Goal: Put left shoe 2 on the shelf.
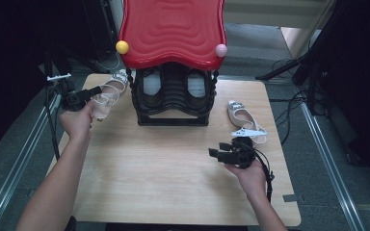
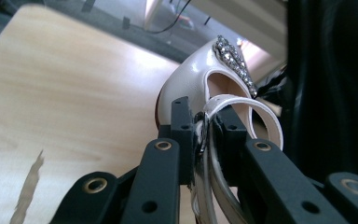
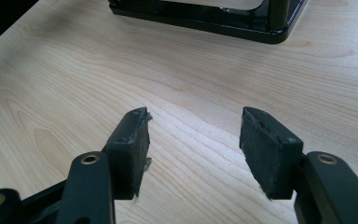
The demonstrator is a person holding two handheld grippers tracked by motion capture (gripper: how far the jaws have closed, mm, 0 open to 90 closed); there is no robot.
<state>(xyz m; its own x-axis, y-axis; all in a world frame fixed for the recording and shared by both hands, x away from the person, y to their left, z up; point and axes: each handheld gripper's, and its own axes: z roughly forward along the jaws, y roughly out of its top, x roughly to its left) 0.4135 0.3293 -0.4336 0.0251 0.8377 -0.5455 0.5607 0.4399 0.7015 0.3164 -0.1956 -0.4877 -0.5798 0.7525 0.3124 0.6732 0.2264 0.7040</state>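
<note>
A white sandal (image 1: 110,92) with a jewelled toe hangs at the table's far left, held by its strap. My left gripper (image 1: 95,97) is shut on that strap (image 2: 204,140); the sandal's toe (image 2: 200,70) with the jewelled trim (image 2: 235,60) points away from the jaws, close to the black rack. A second white sandal (image 1: 244,120) lies on the table at the right. My right gripper (image 1: 215,154) hovers just in front of that sandal, open, with bare wood between its pads (image 3: 130,144).
A black shoe rack (image 1: 173,96) with a red wavy top (image 1: 172,31) stands at the back middle of the wooden table (image 1: 173,178); its base bar (image 3: 205,18) lies ahead of my right gripper. Yellow and pink balls sit at the red top's corners.
</note>
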